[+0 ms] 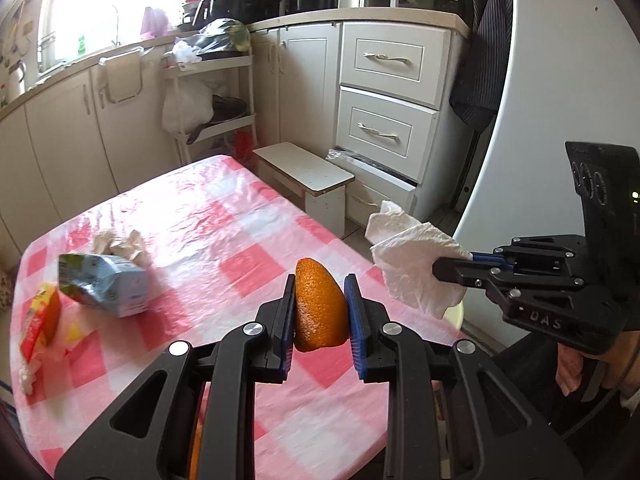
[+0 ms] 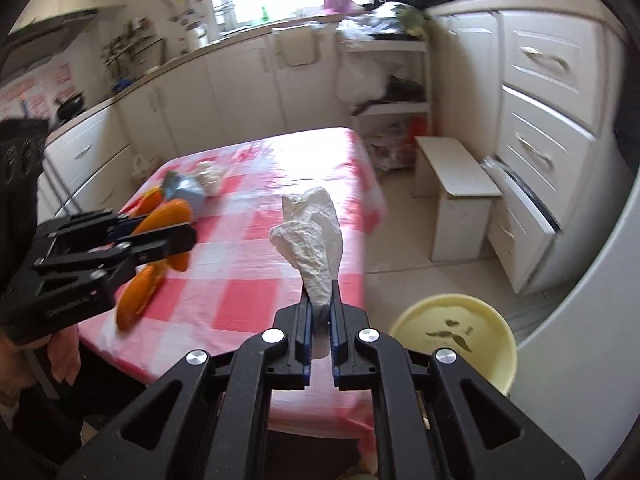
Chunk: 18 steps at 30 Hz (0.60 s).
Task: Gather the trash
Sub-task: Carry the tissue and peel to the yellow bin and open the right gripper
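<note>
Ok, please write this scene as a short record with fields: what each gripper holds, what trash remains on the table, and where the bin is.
left gripper: shut on orange peel
right gripper: shut on white tissue
on table: crushed blue carton, crumpled paper, red-yellow wrapper
bin: pale yellow, on the floor beside the table's near corner

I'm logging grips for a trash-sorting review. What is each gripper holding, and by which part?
The left gripper clamps an orange peel across its lower half, one pad on each side. The right gripper pinches a crumpled white tissue by its lower end.
</note>
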Motion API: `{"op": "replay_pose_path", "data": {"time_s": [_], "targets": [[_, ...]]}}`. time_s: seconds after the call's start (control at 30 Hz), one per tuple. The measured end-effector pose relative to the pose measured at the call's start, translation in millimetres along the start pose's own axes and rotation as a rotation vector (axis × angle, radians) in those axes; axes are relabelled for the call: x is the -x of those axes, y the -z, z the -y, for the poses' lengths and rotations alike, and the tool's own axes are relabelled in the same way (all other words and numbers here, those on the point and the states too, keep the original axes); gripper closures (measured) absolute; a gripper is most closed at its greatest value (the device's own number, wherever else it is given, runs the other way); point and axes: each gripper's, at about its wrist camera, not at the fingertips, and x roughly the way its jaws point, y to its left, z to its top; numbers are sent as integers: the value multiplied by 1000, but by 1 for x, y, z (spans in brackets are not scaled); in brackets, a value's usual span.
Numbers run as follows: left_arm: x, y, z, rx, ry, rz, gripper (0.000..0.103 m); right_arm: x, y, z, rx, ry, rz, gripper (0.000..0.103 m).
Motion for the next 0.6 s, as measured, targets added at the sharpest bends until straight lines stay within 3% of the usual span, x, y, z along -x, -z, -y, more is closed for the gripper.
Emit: {"op": "replay_pose_path", "data": {"time_s": [0.37,0.6], "targets": [[-43,-16,33,78,104,1,81,-11,14,59,-182,113,-62,93],[-74,-29,71,63,166,-20,81,-23,26,88,-271,170,-127,90]]}}
